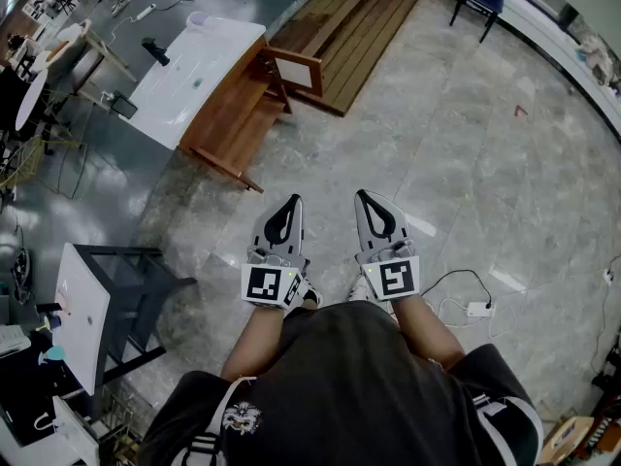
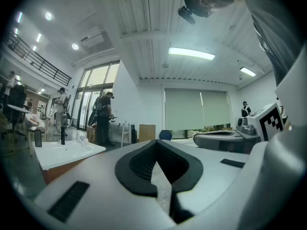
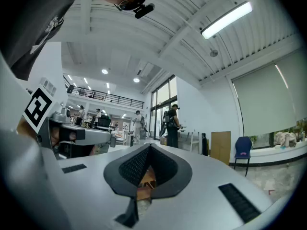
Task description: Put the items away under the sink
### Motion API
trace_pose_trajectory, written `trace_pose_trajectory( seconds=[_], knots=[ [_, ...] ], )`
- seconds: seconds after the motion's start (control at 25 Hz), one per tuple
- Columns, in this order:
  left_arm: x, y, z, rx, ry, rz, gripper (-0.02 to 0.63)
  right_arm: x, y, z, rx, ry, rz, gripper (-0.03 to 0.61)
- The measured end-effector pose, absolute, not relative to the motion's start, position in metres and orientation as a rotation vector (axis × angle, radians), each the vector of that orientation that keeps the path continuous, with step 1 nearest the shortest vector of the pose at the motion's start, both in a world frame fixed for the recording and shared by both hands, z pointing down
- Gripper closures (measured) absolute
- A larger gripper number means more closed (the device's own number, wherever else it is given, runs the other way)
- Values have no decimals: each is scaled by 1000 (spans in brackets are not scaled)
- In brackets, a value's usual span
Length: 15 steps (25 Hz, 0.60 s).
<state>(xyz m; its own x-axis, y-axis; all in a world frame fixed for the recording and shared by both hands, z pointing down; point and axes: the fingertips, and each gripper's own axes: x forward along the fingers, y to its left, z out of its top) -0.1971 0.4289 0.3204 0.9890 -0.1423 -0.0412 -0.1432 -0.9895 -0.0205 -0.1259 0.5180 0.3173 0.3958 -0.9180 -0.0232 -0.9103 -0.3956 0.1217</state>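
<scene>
1. The left gripper is held level out in front of the person, tongs pressed together with nothing between them.
2. The right gripper sits just beside it at three o'clock, tongs likewise pressed together and empty.
3. Both point out over the grey stone floor.
4. There's the sink, a white top on a wooden cabinet, at about eleven o'clock from the grippers and well apart from them.
5. On the sink's top is a dark object, with a small pale cup at the far corner.
6. Around the room there's a wooden pallet at twelve o'clock, a small white table at eight o'clock, and a white power strip on the floor at four o'clock.
</scene>
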Motion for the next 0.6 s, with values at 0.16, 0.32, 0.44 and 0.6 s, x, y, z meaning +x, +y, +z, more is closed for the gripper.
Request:
trace_pose_trajectory(
  seconds=[0.16, 0.32, 0.44, 0.6],
  knots=[
    [-206, 420, 321, -3090, 218, 49, 609, -134, 510, 318, 2542, -1661, -136, 557],
    [-211, 413, 319, -3105, 227, 59, 607, -139, 504, 317, 2537, -1657, -135, 557],
    [-215, 407, 320, -3109, 230, 58, 607, -143, 497, 317, 2533, -1657, -136, 557],
    [-220, 395, 321, -3115, 248, 54, 607, -149, 488, 316, 2539, -1675, -141, 557]
  ],
)
